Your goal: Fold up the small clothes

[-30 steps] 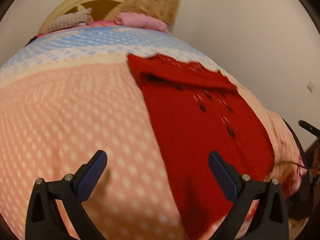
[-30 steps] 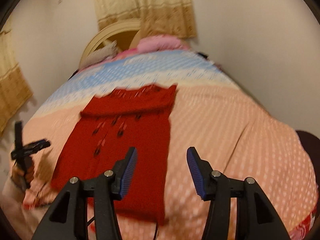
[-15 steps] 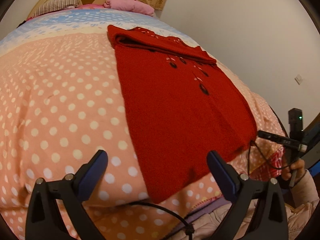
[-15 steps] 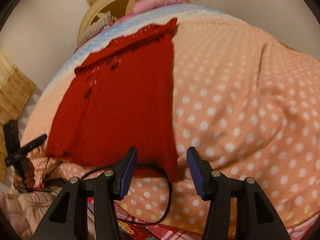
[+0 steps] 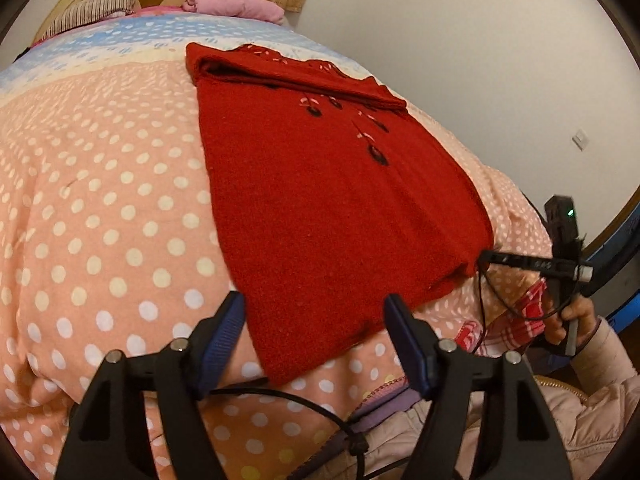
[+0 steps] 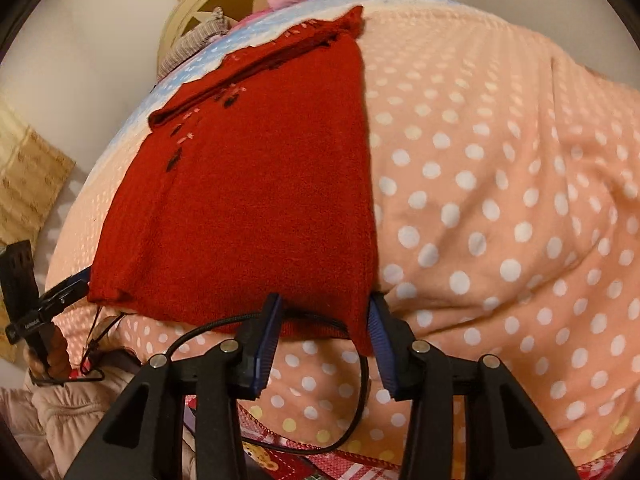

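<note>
in my left wrist view the red sweater point(image 5: 320, 200) lies flat on the peach dotted quilt point(image 5: 100, 220) and fills the centre of the frame, running from the upper middle down to the lower middle. its top part is folded over into a thick band near the upper centre, and small dark and pale marks sit in a line below that band. the left gripper point(image 5: 314, 340) is at the bottom of the frame with its 2 blue fingers point(image 5: 224, 336) spread wide, holding nothing; the near hem of the sweater lies between them, but i cannot tell if the pads touch the cloth. at the right edge of this frame i see the right gripper point(image 5: 536, 266), seen from the side, close to the lower right corner of the sweater.

in my right wrist view the same sweater point(image 6: 248, 184) takes the centre left of the frame. the right gripper point(image 6: 324, 340) is parted, and its fingers point(image 6: 266, 340) stand on both sides of the near right corner of the hem, not yet closed on it. a black cable point(image 6: 352, 392) loops below that corner. a pink pillow point(image 5: 236, 4) lies at the top of the left view.
</note>
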Demonstrator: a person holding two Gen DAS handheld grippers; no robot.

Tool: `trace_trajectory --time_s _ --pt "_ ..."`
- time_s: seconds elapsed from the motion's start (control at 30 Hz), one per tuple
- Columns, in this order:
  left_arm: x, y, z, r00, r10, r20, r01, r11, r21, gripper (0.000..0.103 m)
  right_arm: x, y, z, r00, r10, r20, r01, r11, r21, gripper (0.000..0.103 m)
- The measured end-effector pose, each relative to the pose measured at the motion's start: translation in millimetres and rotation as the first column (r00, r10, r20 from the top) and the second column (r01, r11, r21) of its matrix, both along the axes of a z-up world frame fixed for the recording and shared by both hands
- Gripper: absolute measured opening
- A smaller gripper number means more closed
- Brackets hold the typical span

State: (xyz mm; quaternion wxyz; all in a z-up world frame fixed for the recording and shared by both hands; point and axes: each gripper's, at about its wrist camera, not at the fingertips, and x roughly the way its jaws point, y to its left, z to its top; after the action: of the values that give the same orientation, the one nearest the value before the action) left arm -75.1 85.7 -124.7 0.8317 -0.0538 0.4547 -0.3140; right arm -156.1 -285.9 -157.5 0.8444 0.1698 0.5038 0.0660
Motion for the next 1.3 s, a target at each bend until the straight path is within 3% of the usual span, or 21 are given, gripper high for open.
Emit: trace_trajectory --time_s 0.07,0.1,0.13,0.17,0.2,0.23,0.43,0.67,0.77,0.93,1.0,1.03,1.07,1.13,1.3 --pt "0 1 0 1.0 0.006 -0.006 -0.007 1.0 -0.013 0.072 1 1 -6 1.0 0.011 -0.029 -0.011 1.0 -0.014 0.01" --pt "0 0 1 1.0 0.008 -0.006 -0.009 1.0 -0.015 0.067 1 3 -8 0.999 0.015 -0.038 -0.016 0.999 -0.035 0.007" --pt "0 -1 1 1.0 0.007 -0.012 -0.007 1.0 -0.017 0.05 2 2 -7 0.999 0.016 -0.038 -0.018 0.999 -0.045 0.007" --pt "1 -2 0 1.0 0.006 -0.024 -0.006 1.0 -0.015 0.025 2 2 -5 0.999 0.018 -0.037 -0.02 0.999 -0.042 0.006" --pt "3 -3 -3 0.999 0.002 -0.045 -0.002 1.0 -0.011 0.015 1 1 -2 0.999 0.022 -0.034 -0.024 0.999 -0.037 0.006" --pt "4 -4 -5 0.998 0.001 -0.061 -0.001 1.0 -0.008 0.012 0 2 2 0.999 0.031 -0.029 -0.032 0.999 -0.038 0.005" --pt "6 -3 8 1.0 0.002 -0.017 -0.003 1.0 -0.024 0.012 -6 10 40 0.994 0.083 0.068 -0.082 0.996 -0.016 0.005" --pt "35 10 43 0.999 0.025 0.029 -0.022 0.992 -0.123 0.008 3 12 79 0.982 0.067 0.175 -0.091 0.987 0.134 0.005" --pt "58 12 51 0.999 0.049 0.012 -0.046 0.987 -0.151 0.008 24 7 90 0.979 0.036 0.199 -0.074 0.979 0.19 0.005" --pt "85 15 59 0.997 0.073 0.003 -0.072 0.989 -0.13 0.009 64 -4 103 0.975 -0.021 0.22 -0.034 0.97 0.24 0.005" --pt "85 18 56 0.998 0.057 -0.01 -0.058 0.991 -0.118 0.016 79 -9 104 0.975 -0.044 0.219 -0.017 0.963 0.268 0.005" --pt "83 20 53 0.998 0.054 -0.016 -0.056 0.992 -0.109 0.026 86 -11 105 0.974 -0.055 0.22 -0.008 0.961 0.277 0.005" --pt "80 23 49 0.998 0.056 -0.026 -0.059 0.994 -0.097 0.043 90 -13 105 0.973 -0.064 0.22 -0.001 0.959 0.284 0.005" --pt "73 32 40 0.997 0.064 -0.053 -0.069 0.993 -0.092 0.06 100 -16 104 0.973 -0.086 0.216 0.02 0.956 0.292 0.005" --pt "49 35 20 0.988 0.024 -0.15 -0.042 0.992 -0.121 0.061 120 -19 89 0.977 -0.106 0.187 0.056 0.965 0.257 0.005"
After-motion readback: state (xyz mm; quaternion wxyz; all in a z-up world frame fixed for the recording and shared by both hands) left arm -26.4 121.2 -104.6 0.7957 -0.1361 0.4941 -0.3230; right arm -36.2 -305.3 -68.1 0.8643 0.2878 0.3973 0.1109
